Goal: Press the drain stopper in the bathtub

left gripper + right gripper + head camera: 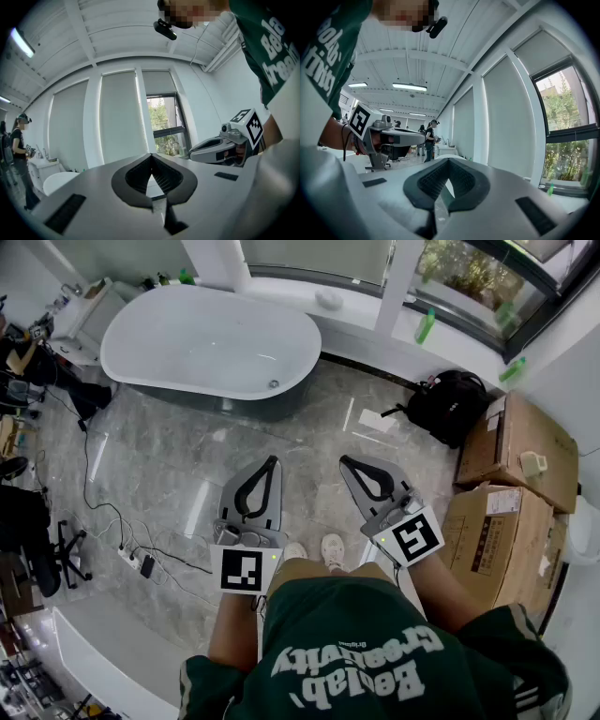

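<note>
A white oval bathtub (211,338) stands on the marble floor at the far left of the head view. Its small metal drain stopper (274,384) sits near the tub's right end. Both grippers are held level at waist height, well short of the tub and side by side. My left gripper (272,462) has its jaw tips touching and holds nothing; its own view shows the tips meeting (151,154), with the tub's rim (58,180) low at the left. My right gripper (345,462) is likewise shut and empty (449,160).
Cardboard boxes (525,451) are stacked at the right, with a black backpack (450,404) beside them. Cables and a power strip (131,559) lie on the floor at the left. Green bottles (426,326) stand on the window ledge. Another person (18,150) stands near the tub.
</note>
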Demonstrator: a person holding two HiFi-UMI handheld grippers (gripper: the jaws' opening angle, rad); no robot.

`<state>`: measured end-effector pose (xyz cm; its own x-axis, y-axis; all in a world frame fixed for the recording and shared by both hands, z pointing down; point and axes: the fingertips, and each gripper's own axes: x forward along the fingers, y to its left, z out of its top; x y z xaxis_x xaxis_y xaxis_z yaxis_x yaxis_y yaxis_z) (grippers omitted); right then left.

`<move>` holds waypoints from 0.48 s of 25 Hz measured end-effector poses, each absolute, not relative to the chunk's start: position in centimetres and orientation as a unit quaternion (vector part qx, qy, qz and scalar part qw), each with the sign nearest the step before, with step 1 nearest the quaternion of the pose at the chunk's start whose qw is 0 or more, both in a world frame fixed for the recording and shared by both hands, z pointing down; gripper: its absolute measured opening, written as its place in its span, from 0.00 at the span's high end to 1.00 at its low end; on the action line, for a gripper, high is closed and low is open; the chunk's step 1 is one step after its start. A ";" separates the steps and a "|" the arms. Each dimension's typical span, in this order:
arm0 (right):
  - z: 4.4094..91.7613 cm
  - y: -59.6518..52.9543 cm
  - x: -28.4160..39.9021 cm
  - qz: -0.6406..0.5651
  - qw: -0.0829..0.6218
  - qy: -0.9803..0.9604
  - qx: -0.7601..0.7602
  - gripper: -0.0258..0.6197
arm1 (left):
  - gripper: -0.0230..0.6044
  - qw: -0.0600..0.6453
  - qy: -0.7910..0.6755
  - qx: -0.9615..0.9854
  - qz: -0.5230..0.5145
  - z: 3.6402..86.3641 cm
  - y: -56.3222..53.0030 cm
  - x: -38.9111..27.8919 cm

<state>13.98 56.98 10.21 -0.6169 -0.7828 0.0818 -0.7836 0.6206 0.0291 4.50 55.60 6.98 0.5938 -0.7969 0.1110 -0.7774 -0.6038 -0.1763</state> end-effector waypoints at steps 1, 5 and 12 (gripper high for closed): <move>10.1 57.1 14.0 0.004 0.042 -0.899 0.436 0.94 | 0.95 0.055 0.442 -0.891 -0.090 6.9 55.8 4.5; 9.9 57.4 14.2 0.001 0.041 -0.899 0.436 0.94 | 0.95 0.058 0.443 -0.890 -0.089 6.6 56.1 4.7; 9.6 58.3 14.1 -0.014 0.029 -0.909 0.416 0.94 | 0.95 0.061 0.450 -0.887 -0.081 6.0 56.6 4.8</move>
<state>14.09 58.31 9.56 -0.6528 -0.7565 0.0408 -0.7549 0.6540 0.0493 4.76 56.56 6.02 0.5811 -0.8089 0.0890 -0.7894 -0.5869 -0.1802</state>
